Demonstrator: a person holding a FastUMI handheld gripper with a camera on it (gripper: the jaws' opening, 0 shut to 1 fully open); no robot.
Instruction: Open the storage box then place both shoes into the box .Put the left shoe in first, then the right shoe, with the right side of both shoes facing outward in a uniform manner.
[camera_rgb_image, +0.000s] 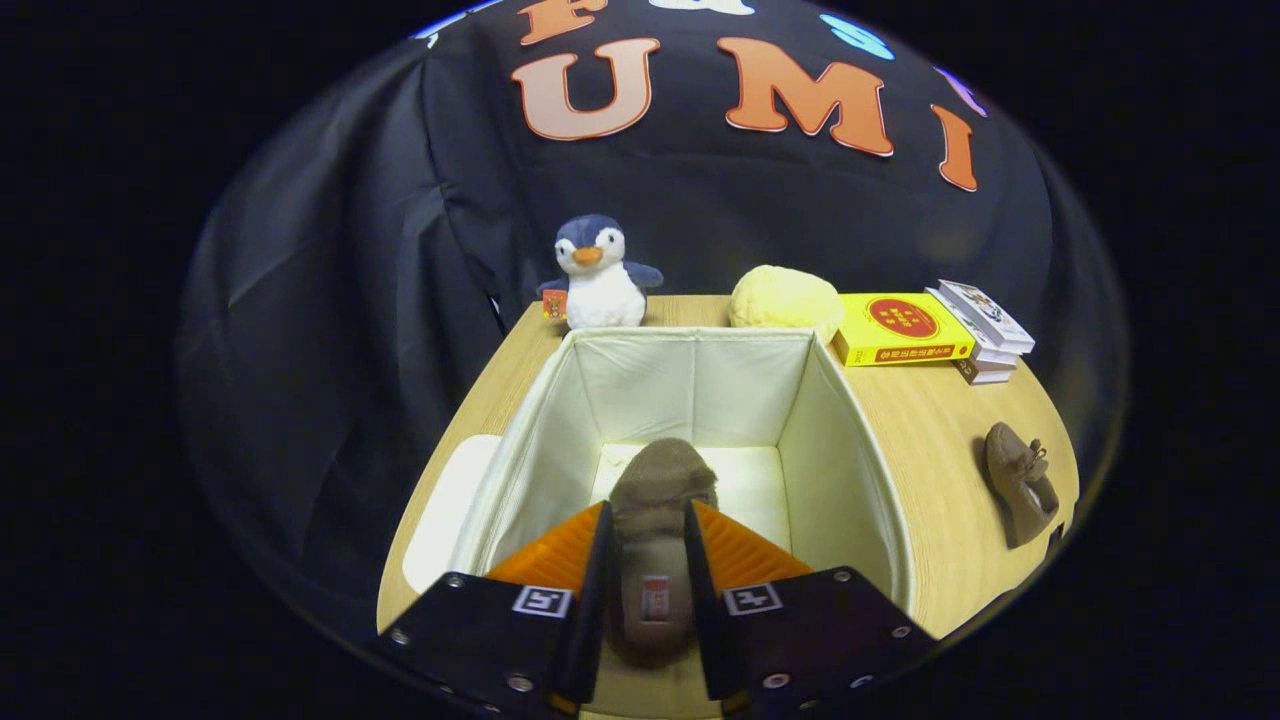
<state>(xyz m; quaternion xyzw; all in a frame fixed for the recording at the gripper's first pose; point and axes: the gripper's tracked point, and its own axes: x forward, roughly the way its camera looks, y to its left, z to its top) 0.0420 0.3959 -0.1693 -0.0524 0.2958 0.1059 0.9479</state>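
Note:
My gripper (648, 525) is shut on a brown suede shoe (655, 490), held between both fingers with its toe pointing forward. The shoe hangs inside the open cream fabric storage box (850, 440), above its pale bottom. The box's lid (445, 510) lies flat on the table against the box's left wall. A second brown shoe (1020, 480) with laces lies on the wooden table to the right of the box, near the table's edge.
Behind the box stand a plush penguin (600, 275), a yellow fluffy cushion (785, 300), a yellow book (900, 328) and a small stack of books (985, 330). The wooden table (930, 430) ends close to the right shoe.

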